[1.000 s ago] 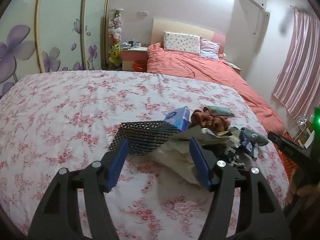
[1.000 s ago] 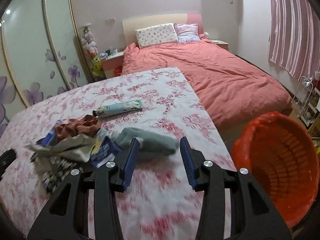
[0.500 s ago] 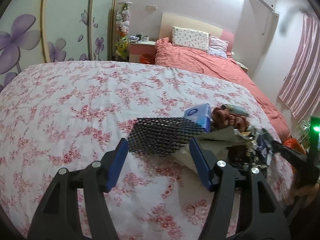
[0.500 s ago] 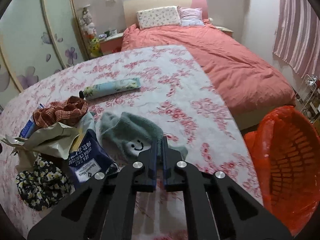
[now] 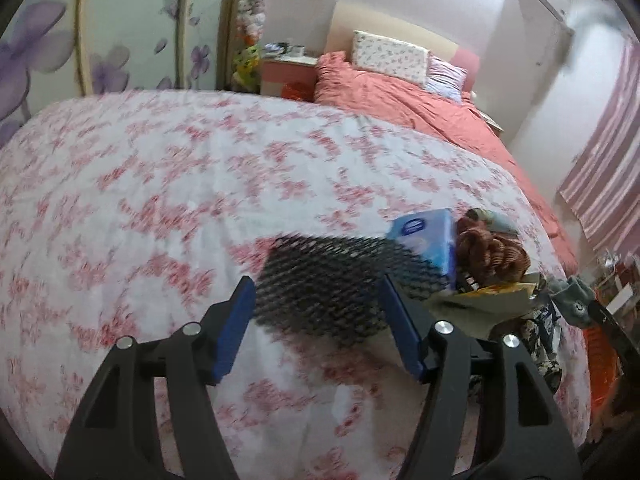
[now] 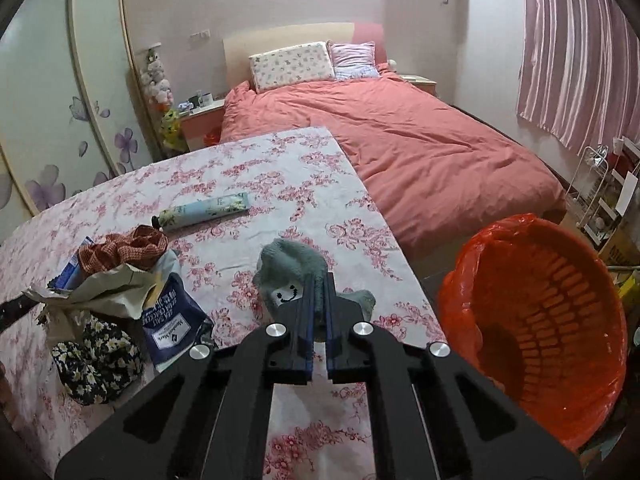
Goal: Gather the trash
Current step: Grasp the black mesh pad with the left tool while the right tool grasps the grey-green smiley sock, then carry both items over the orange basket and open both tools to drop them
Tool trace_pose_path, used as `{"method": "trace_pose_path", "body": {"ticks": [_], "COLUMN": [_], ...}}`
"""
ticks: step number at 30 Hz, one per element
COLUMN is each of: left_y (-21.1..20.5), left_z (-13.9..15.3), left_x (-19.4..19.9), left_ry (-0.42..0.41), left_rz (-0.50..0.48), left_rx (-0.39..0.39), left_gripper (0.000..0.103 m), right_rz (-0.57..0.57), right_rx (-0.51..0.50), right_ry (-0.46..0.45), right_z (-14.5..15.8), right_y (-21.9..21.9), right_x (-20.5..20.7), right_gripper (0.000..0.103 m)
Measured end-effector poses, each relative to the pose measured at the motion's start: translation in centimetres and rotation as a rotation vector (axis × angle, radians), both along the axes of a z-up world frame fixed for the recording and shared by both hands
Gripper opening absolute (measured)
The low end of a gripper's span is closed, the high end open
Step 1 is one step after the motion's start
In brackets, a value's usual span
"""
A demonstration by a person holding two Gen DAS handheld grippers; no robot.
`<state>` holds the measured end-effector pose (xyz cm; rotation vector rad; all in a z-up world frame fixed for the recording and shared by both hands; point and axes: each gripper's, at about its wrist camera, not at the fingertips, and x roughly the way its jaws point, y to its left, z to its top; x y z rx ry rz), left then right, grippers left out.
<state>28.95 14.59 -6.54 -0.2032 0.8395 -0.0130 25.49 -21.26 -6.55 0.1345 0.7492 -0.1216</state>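
My right gripper (image 6: 319,286) is shut on a grey-green smiley sock (image 6: 290,272) and holds it just above the floral table cover (image 6: 280,168). An orange bin (image 6: 536,320) with a red liner stands to its right, below the table edge. A pile lies to the left: a blue cracker bag (image 6: 172,320), crumpled paper (image 6: 100,288), a rust checked cloth (image 6: 124,246), a daisy-print cloth (image 6: 94,364). My left gripper (image 5: 318,300) is open, with a black mesh sheet (image 5: 332,276) lying between and beyond its fingers.
A floral tube (image 6: 206,210) lies farther back on the table. A blue tissue pack (image 5: 428,236) rests by the mesh. A bed with a salmon duvet (image 6: 400,140) is behind. A wire rack (image 6: 600,196) stands at the right wall.
My right gripper closed on the smiley sock and has lifted it up from the table. My left gripper swung left, and the mesh now lies between its fingers.
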Motion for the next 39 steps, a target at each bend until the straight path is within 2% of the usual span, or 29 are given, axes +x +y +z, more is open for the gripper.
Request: {"method": "trace_pose_path", "body": {"ticks": [2,7,9,10,11,13,15,17,18,20,22,23,24,25,26,27,30,34,39], "left_y": [-0.7,-1.1,-1.4,-1.5,-1.5,-1.7,-1.7,-1.6,-1.5,-1.2,-0.5,-0.3,-0.2,-0.2,-0.5,-0.9,-2.3,-2.6,-2.4], "left_z": [-0.2,-1.7,-2.1,-2.1,-2.1,-2.3,-2.5,-2.5,-2.5,-2.4,-2.1,-1.9,-1.5,-1.2,-0.8,-0.6,-0.9,-2.1,-2.6], "left_x": [0.8,3.1,3.4,3.3,3.2,3.2,2.9,2.7,2.7,2.7,2.6,2.5,2.4,2.3,2.3,2.3,3.4,4.0,3.8], "left_ry": [0.014,0.079,0.082,0.076,0.072,0.068,0.058,0.045,0.042,0.044,0.034,0.023,0.007,-0.005,-0.022,-0.031,-0.002,0.031,0.048], "left_rz": [-0.006,-0.01,-0.026,-0.026,-0.028,-0.023,-0.017,-0.024,-0.024,-0.018,-0.008,-0.004,-0.006,-0.01,-0.012,-0.014,-0.042,-0.039,-0.028], "left_rx": [0.011,-0.025,-0.02,-0.009,-0.004,0.039,0.081,0.09,0.094,0.079,0.035,0.022,0.002,-0.005,0.002,0.012,0.041,0.039,0.119], "left_gripper": [0.067,0.066,0.054,0.053,0.045,0.034,0.019,0.017,0.01,0.007,0.008,0.012,0.026,0.034,0.054,0.065,0.07,0.069,0.033], "right_rz": [0.006,0.032,0.038,0.04,0.042,0.043,0.045,0.047,0.048,0.052,0.055,0.055,0.055,0.054,0.054,0.054,0.058,0.068,0.065], "right_rx": [0.003,-0.01,-0.01,-0.01,-0.01,-0.006,-0.001,0.002,0.004,0.003,0.0,-0.001,-0.002,-0.002,-0.001,0.0,0.002,0.0,0.012], "right_ry": [0.006,0.019,0.024,0.026,0.028,0.032,0.033,0.035,0.035,0.031,0.025,0.023,0.022,0.021,0.021,0.022,0.027,0.033,0.044], "right_z": [-0.2,-0.7,-0.9,-0.9,-1.0,-1.1,-1.2,-1.2,-1.2,-1.0,-0.8,-0.7,-0.6,-0.6,-0.6,-0.7,-0.8,-1.1,-1.5], "right_y": [0.2,1.0,1.1,1.1,1.2,1.2,1.3,1.3,1.4,1.4,1.4,1.4,1.4,1.4,1.4,1.4,1.4,1.6,1.5], "right_x": [0.0,-0.1,-0.1,-0.1,-0.1,-0.1,-0.2,-0.3,-0.4,-0.6,-0.9,-0.9,-0.9,-0.9,-0.9,-0.9,-0.8,-0.9,-0.7], "right_gripper": [0.004,0.004,0.004,0.004,0.004,0.004,0.004,0.004,0.004,0.004,0.004,0.004,0.004,0.004,0.004,0.004,0.004,0.004,0.004]}}
